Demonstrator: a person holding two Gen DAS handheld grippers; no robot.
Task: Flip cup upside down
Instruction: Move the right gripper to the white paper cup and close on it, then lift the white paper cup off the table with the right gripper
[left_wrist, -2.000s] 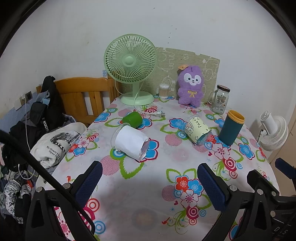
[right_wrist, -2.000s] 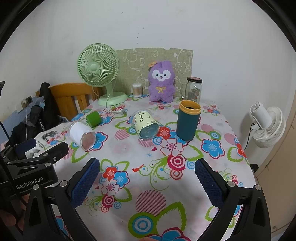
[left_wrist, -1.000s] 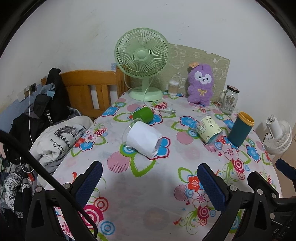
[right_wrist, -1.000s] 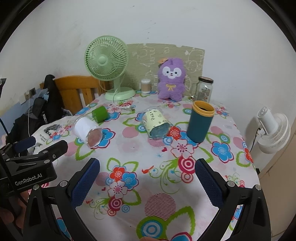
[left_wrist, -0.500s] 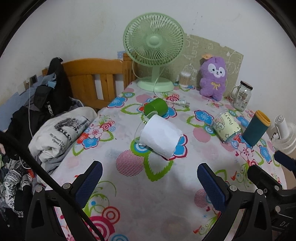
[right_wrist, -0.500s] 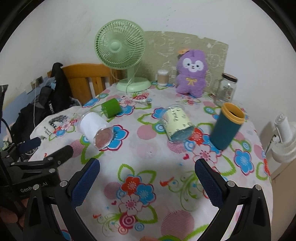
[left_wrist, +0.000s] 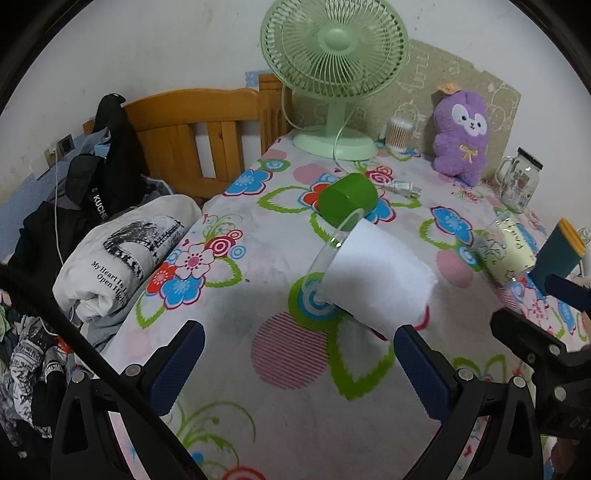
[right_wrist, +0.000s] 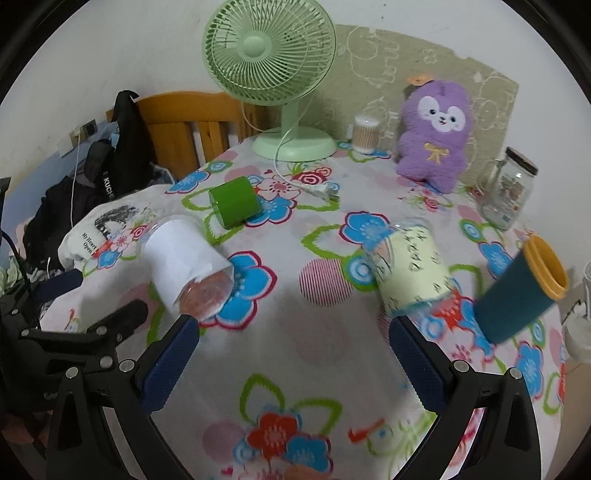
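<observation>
- left gripper (left_wrist: 297, 363) low over the flowered tablecloth (left_wrist: 288, 406), fingers spread wide, holding nothing; angled down at the near-left part of the table
- white-wrapped clear cup (left_wrist: 373, 278) lies on its side just ahead of the left gripper; its near end sits right by the tip of that gripper's right finger (left_wrist: 421, 369), can't tell if touching
- right gripper (right_wrist: 293, 360) also low over the cloth, fingers wide apart, empty; the left gripper's black frame shows at its left edge
- from the right wrist view the same cup (right_wrist: 184, 264) is ahead-left, its open reddish end facing the camera
- small green cup (left_wrist: 347, 199) on its side just behind the white one
- yellow-labelled clear cup (right_wrist: 413, 266) on its side near the right gripper's right finger
- teal tumbler with yellow rim (right_wrist: 521, 291) beside it, looks tilted, blurry
- green fan (right_wrist: 271, 55), purple plush (right_wrist: 437, 129), glass jar (right_wrist: 508, 188) at the back of the table
</observation>
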